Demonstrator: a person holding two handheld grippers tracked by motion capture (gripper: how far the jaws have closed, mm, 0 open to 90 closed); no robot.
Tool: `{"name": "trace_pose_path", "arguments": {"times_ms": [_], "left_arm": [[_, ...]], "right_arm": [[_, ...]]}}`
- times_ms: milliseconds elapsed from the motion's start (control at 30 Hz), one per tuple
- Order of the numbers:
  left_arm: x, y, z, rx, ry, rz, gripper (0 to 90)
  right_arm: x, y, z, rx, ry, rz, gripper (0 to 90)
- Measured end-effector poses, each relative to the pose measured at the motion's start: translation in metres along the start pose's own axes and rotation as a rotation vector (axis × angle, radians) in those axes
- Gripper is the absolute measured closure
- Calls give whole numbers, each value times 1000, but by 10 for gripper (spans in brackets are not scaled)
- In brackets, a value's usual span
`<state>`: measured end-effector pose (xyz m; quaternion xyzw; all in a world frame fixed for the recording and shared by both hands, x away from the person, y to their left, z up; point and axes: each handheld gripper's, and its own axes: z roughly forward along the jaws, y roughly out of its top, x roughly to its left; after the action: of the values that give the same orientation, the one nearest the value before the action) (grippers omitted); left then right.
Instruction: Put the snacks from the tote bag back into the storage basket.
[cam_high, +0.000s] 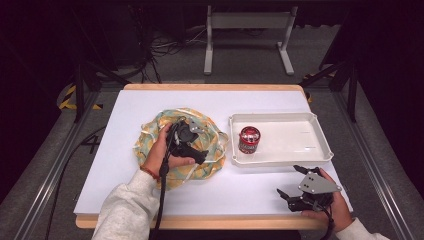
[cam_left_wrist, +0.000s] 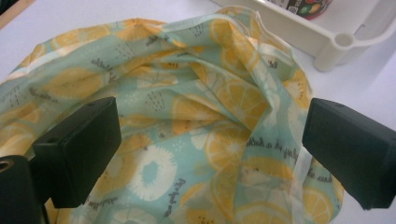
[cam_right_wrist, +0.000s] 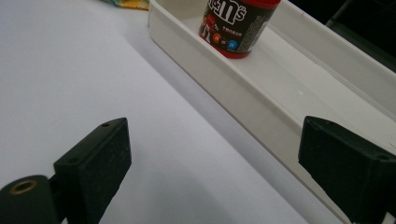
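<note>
Beneath the left gripper, jaws spread wide, lies a crumpled lemon-print cloth bag, soft and creased. Ahead of the right gripper, also gaping and empty, a glossy red candy tub stands inside a smooth rectangular white tray.

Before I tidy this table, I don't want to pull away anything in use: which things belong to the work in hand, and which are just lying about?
In the work:
- lemon-print cloth bag, with the left gripper open over it
- right gripper, open, resting on the table

Lying about:
- white tray
- red candy tub standing in that tray
- metal stand on the floor beyond
</note>
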<state>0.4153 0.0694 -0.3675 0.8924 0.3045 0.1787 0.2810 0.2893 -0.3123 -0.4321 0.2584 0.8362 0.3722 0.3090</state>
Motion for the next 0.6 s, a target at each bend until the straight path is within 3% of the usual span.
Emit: {"name": "trace_pose_path", "arguments": {"times_ms": [167, 600], "left_arm": [[4, -10, -3, -28, 5, -9, 51], [13, -38, -13, -40, 31, -13, 51]], "right_arm": [[0, 0, 0, -2, -2, -1, 102], [0, 1, -1, -11, -5, 3, 102]]}}
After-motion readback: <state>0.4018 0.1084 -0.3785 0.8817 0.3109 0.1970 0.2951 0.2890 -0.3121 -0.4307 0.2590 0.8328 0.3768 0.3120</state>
